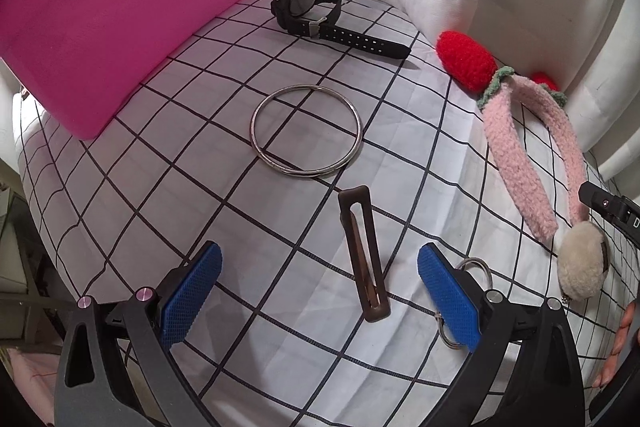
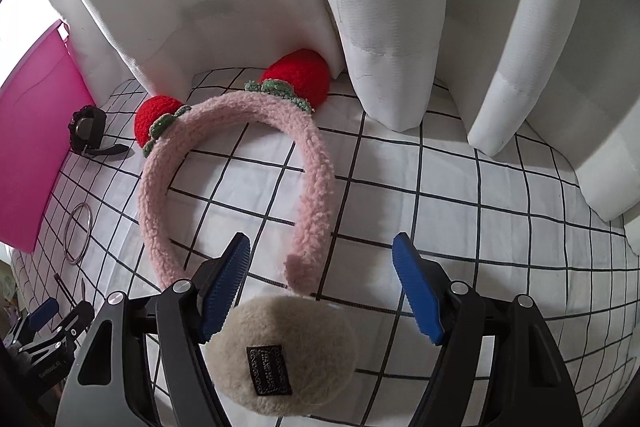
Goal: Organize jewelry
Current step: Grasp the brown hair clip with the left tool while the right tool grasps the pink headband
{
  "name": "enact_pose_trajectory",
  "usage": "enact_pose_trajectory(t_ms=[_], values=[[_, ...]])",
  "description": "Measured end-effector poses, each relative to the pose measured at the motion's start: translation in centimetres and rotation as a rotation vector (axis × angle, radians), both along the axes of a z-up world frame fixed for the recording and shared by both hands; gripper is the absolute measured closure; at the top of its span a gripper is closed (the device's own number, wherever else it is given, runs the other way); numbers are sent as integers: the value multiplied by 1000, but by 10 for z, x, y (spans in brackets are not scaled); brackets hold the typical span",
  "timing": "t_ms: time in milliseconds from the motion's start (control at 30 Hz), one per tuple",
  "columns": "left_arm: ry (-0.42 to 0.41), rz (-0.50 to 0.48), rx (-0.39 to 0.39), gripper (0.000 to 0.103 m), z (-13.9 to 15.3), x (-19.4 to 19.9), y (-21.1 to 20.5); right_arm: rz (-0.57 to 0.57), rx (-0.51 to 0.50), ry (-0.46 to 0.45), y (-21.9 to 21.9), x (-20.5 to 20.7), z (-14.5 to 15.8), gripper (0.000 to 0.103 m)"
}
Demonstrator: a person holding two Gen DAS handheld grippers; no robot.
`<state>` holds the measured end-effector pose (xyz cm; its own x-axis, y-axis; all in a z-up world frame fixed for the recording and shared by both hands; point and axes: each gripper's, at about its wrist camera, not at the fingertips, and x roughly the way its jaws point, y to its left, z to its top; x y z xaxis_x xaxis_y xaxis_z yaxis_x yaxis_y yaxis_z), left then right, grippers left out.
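Note:
A brown hair clip [image 1: 365,255] lies on the checked cloth [image 1: 160,187] between the fingers of my left gripper [image 1: 320,253], which is open and not touching it. Beyond it lie a silver bangle [image 1: 306,131] and a black watch [image 1: 308,5]. My right gripper [image 2: 320,291] is open over a beige pompom [image 2: 280,343] with a black label. The pompom rests against the left pad, clear of the right one. A pink fluffy headband [image 2: 240,163] with red strawberries lies just ahead of it.
A pink box [image 1: 120,7] stands at the back left. White curtains [image 2: 400,7] hang along the far edge of the cloth. Metal key rings [image 1: 476,267] lie by the left gripper's right finger. The other gripper [image 1: 612,207] shows at the right edge.

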<state>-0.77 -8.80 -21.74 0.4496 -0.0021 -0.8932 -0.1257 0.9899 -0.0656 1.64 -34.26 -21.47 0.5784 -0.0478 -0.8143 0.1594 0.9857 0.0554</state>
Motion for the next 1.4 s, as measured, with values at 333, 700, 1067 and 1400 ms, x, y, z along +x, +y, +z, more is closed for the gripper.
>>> enact_pose_trajectory(t_ms=[333,700,1067,1400], values=[[-13,55,41,6,-6,4,-4,21,-13,18,-4,21,-11,33],[-33,90,71,6,-9,7,-8,45,-76,36,5,50,-21,33],[-62,99,74,7,-9,1,-9,79,-121,-8,20,58,-26,34],[-80,76,70,37,0,-9,-12,142,-152,-20,44,51,-24,90]])
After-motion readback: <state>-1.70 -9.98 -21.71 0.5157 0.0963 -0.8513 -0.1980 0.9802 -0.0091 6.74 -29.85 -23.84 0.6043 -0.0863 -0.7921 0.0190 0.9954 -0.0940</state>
